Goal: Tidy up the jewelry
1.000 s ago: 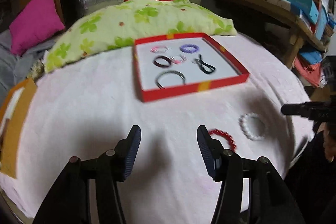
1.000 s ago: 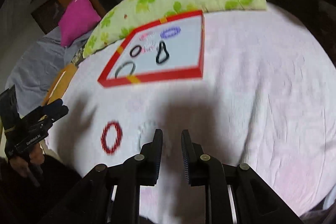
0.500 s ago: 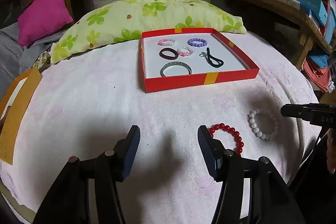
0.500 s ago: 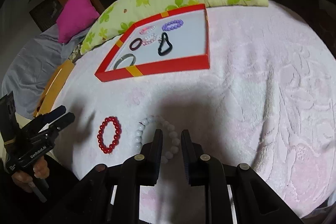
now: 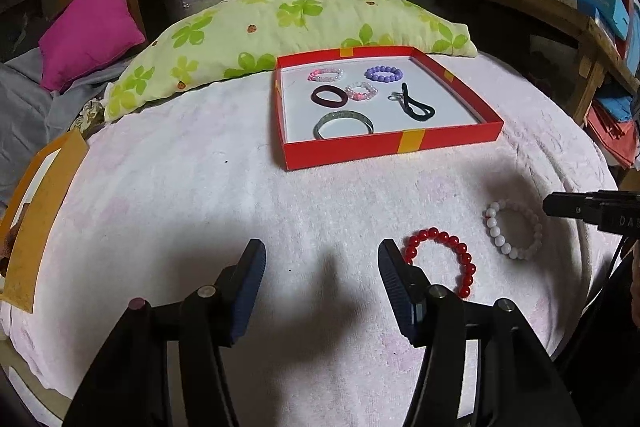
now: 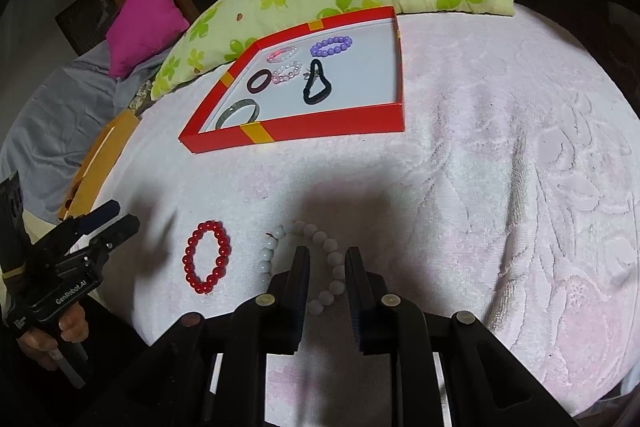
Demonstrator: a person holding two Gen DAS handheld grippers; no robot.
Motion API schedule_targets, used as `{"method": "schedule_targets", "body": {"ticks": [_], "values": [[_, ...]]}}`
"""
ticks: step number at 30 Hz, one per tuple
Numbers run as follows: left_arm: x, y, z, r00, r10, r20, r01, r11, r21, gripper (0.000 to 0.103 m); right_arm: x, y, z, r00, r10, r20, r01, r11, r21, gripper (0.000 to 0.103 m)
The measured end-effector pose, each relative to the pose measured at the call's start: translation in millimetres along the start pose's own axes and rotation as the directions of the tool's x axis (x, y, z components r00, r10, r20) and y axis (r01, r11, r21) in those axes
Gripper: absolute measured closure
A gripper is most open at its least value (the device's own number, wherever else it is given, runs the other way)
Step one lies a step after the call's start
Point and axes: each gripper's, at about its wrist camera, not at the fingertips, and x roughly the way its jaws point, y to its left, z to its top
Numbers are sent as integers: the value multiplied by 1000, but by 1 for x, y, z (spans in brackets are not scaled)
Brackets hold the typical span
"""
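Jaws of right gripper [image 6: 327, 259] now straddle white bracelet [image 6: 320, 263].

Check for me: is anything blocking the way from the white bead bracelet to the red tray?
Nothing visible does. Only bare pink cloth lies between the white bead bracelet and the red tray. The red bead bracelet sits off to the side.

Both grippers are matte black plastic w/ ribbed dark-blue pads [image 5: 251, 279] on the inner finger faces and round silver pivot screws, one maroon cap at approx 9 o'clock of each linkage. Left gripper [image 6: 106, 223], seen from the right wrist cam, carries white "GenRobot.AI" lettering on its body. Right gripper [image 6: 327, 267] looks identical, same build.
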Motion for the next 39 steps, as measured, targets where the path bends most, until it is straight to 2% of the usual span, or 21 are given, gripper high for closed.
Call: {"method": "schedule_targets", "body": {"ticks": [9, 16, 24, 29, 39], "values": [[9, -13, -2, 1000, -1, -30, 2, 1000, 23, 41, -5, -19, -3, 1000, 0, -2, 0, 999, 36, 83], [15, -24, -5, 997, -37, -60, 39, 999, 33, 41, -7, -25, -5, 1000, -1, -4, 1, 999, 43, 83], [18, -38, -8, 995, -61, -79, 66, 996, 52, 41, -1, -16, -6, 999, 11, -32, -10, 999, 31, 83], [18, -41, -10, 993, -75, -89, 81, 995, 62, 41, 10, -6, -7, 998, -19, -65, 19, 1000, -1, 83], [21, -50, -11, 990, -90, -106, 98, 993, 71, 41, 14, -10, -6, 997, -33, -72, 34, 999, 23, 83]]}}
